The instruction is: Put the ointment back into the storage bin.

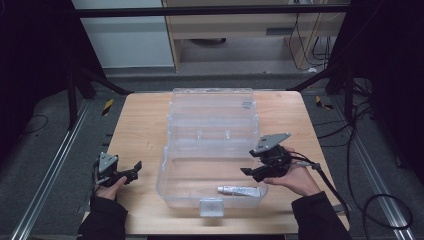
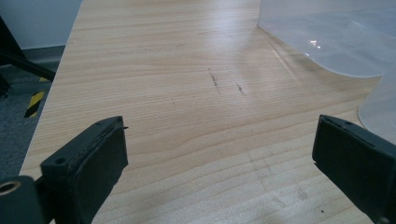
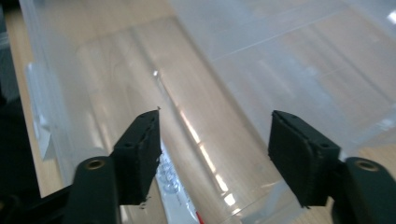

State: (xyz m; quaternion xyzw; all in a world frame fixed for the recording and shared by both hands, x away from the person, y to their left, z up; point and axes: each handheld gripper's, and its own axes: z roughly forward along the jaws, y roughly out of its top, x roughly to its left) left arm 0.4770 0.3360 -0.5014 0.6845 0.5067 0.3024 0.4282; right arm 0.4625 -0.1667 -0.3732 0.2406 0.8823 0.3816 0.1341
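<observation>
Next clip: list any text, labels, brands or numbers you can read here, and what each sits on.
None can be read.
Tube in the clear box: dark print along its side, too small in the high view; in the right gripper view part of it shows grey marks, blurred and cut off by the jaw.
Box latch and lid: no print visible.
Yellow-black hazard tape on the floor: stripes, no words.

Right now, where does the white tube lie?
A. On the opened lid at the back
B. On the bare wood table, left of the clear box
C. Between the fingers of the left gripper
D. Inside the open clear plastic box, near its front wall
D: in the high view the white tube lies flat on the floor of the open clear plastic box, close to its front wall, just below the right gripper.
</observation>
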